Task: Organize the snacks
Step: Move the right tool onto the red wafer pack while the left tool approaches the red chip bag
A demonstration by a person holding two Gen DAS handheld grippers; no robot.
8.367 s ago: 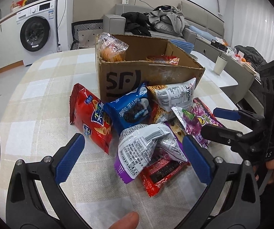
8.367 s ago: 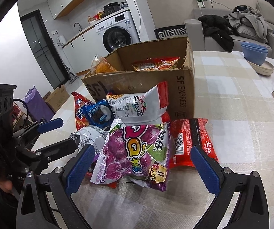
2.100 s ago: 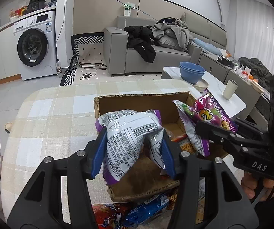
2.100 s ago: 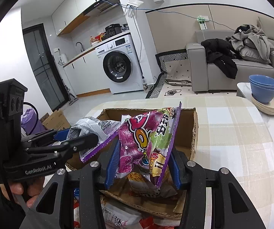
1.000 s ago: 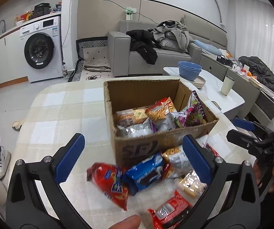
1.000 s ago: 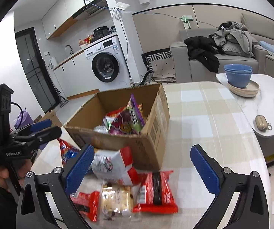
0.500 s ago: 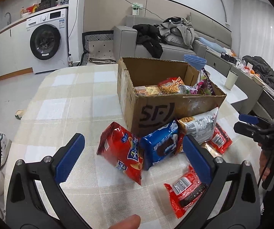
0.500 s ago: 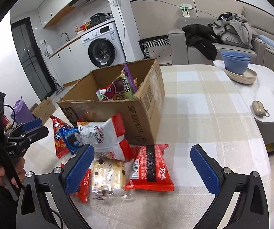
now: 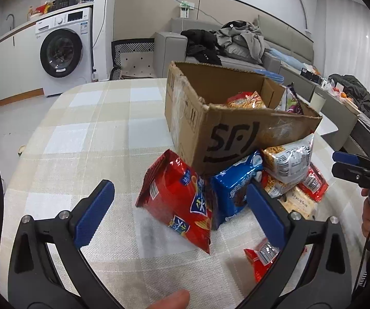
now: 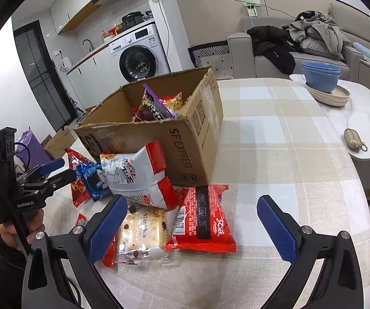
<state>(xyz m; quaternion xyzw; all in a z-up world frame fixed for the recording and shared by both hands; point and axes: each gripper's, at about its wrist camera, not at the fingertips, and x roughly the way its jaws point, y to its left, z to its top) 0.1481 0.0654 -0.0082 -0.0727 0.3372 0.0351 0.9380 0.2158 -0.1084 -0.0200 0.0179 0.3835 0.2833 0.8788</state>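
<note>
Fingers (image 9: 94, 213) wide apart, both empty.

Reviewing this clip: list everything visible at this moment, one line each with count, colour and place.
cardboard box: one, brown, open, on the table
snacks in box: several, purple and orange-red
red chip bag: one, in front of the box
blue cookie pack: one, right of the red bag
white-red bag: one, leaning on the box
red-black pack: one, flat on the table
clear biscuit pack: one, pale
table: one, beige check cloth
blue bowls: stacked on the side table
left gripper: open
right gripper: open
</note>
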